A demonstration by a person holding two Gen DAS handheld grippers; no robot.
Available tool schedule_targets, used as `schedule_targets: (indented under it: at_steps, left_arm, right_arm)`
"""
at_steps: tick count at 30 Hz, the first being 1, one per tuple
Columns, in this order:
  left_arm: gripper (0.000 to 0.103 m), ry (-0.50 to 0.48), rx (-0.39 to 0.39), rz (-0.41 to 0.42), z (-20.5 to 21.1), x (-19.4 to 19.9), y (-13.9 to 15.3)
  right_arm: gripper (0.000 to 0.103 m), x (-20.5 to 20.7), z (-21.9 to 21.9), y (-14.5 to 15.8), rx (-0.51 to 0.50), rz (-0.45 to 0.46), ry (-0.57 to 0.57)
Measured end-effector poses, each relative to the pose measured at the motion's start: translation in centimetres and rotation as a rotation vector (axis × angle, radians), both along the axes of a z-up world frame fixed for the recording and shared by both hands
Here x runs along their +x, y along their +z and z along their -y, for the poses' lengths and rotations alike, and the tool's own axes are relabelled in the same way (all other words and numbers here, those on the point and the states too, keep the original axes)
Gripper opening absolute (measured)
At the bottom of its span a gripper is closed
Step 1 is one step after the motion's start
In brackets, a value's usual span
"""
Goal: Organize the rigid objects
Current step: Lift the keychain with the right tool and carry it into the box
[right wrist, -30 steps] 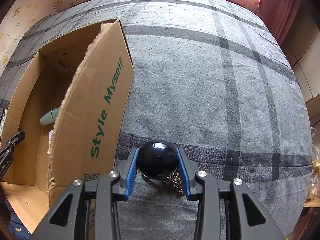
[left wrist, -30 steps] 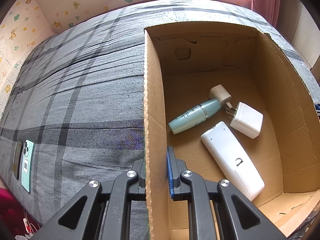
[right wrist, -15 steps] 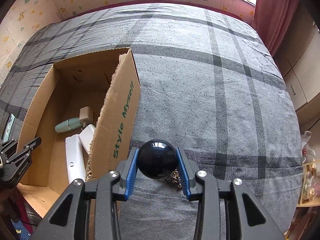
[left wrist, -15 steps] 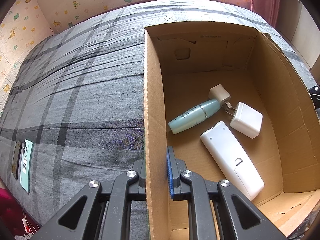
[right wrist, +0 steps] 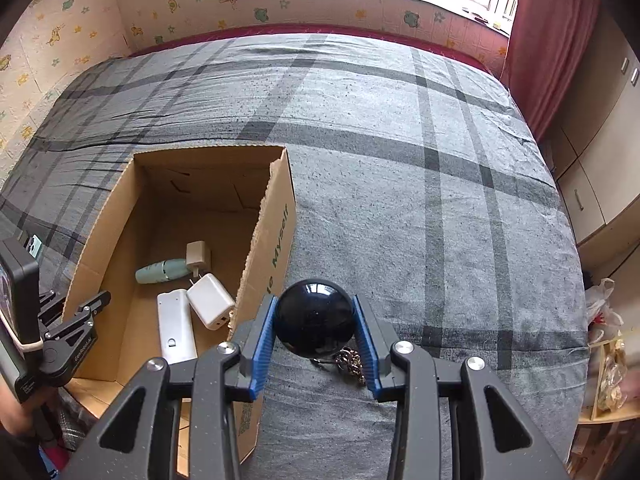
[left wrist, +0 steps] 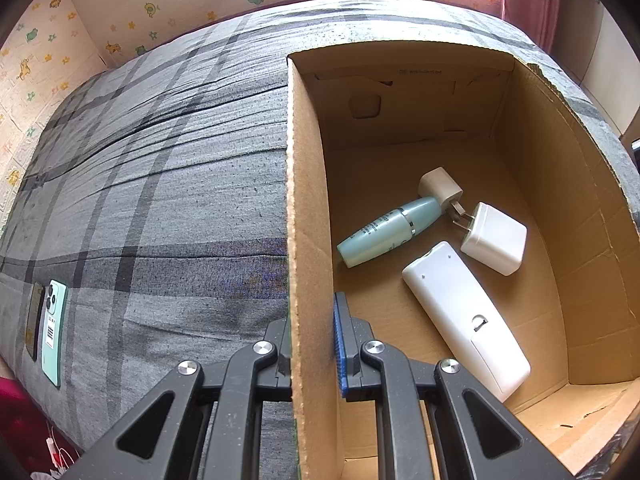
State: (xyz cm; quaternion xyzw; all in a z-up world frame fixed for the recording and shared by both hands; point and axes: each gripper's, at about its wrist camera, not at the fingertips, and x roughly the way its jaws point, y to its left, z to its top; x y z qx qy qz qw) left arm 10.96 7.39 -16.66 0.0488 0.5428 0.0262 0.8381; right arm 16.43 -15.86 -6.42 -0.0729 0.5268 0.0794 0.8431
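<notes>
Right wrist view: my right tongs [right wrist: 314, 330] clamp the black ball [right wrist: 315, 322]; I should clear the box [right wrist: 276, 216] wall, which my left tongs [left wrist: 312, 344] pinch, before releasing.

The box wall [left wrist: 308, 240] hides the left hand-held gripper's [left wrist: 312, 344] outer pad. The black ball [right wrist: 315, 318] covers most of its chain [right wrist: 352, 362]. Print on the bottle [left wrist: 390, 232] is too small to read.

The box [right wrist: 120, 216] sits on the bed [right wrist: 400, 160]. In it lie a bottle [left wrist: 384, 232], two chargers [left wrist: 494, 238] and a remote [left wrist: 464, 320]. Phones [left wrist: 52, 328] lie left of it.
</notes>
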Motion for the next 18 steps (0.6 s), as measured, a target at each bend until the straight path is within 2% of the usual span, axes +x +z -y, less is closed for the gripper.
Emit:
schedule_targets:
  at_steps: [11, 18]
  left_arm:
    - [0.014, 0.0, -0.003, 0.0, -0.1, 0.0, 0.0]
    - [0.014, 0.0, -0.006, 0.0, -0.1, 0.0, 0.0]
  right_arm:
    - [0.04, 0.3, -2.7, 2.0, 0.011, 0.03, 0.048]
    - [0.04, 0.6, -5.2, 2.2, 0.027, 0.029, 0.095]
